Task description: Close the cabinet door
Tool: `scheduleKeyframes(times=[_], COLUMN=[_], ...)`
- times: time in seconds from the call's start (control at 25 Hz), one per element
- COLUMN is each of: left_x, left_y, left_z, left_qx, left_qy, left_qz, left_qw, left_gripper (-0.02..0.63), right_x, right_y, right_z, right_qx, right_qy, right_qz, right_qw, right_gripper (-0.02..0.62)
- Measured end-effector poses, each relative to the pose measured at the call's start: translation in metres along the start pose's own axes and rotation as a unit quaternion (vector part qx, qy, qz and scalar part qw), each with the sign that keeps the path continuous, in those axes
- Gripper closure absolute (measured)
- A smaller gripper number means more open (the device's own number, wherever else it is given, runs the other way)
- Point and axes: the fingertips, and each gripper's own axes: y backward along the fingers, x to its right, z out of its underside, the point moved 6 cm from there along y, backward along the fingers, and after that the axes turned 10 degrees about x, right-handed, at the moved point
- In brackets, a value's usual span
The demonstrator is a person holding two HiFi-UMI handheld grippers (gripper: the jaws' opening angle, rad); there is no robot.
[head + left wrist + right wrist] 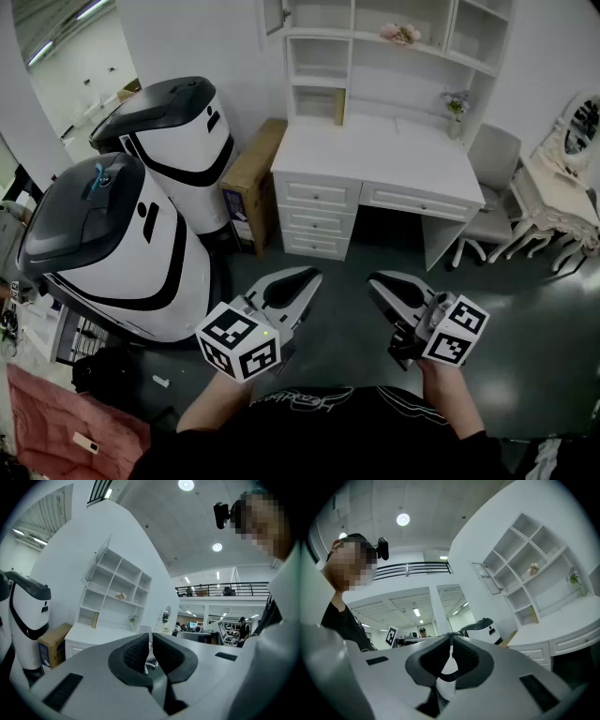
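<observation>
Cabinet door [273,15]: hangs open at 12 o'clock, upper left of hutch [352,56], well apart from both tongs.
Left gripper [305,281], right gripper [380,283]: 6 o'clock, jaws together, empty.
Hazard: closed tips could glance off the door edge, so it rebounds open.

The cabinet door [273,16] is cut off by the head view's top edge, and only its lower part shows. The pink thing [401,34] on the upper shelf is too small to tell. The cardboard box [251,178] is partly hidden behind the white machine [187,131]. The chair [494,155] is partly hidden behind the desk [375,150]. The oval mirror [581,131] runs off the right edge, and the red cloth [42,422] runs off the lower left corner. In the left gripper view a distant person [242,626] is too small to make out.
</observation>
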Motion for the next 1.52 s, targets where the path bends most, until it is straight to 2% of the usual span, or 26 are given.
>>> scheduleKeyframes(times=[0.48,0.8,1.0,1.32,1.52], left_x=[-0.019,-0.039,-0.07,-0.149,-0.18], left_y=[0.014,-0.009,-0.052,-0.168,-0.227], left_z=[0.008,-0.01,-0.013,-0.013,-0.033], left_qx=[-0.003,0.01,0.006,0.005,0.044], left_qy=[0.007,-0.005,-0.008,0.008,0.019], left_qz=[0.001,0.003,-0.004,-0.019,-0.011], left_qw=[1.0,0.9999,0.9999,0.9998,0.9988], left_gripper=[0.565,0.565,0.565,0.565,0.565], right_x=[0.0,0.025,0.074,0.206,0.265], right_y=[-0.018,-0.038,-0.058,-0.097,-0.125], right_z=[0.018,0.001,-0.018,-0.049,-0.082], right_qx=[0.004,0.017,0.022,0.018,0.022], right_qy=[0.001,0.009,0.014,0.001,0.014], right_qz=[-0.002,-0.017,-0.027,-0.028,-0.047], right_qw=[1.0,1.0,0.999,0.999,0.999], right_gripper=[0.548,0.548,0.548,0.548,0.548])
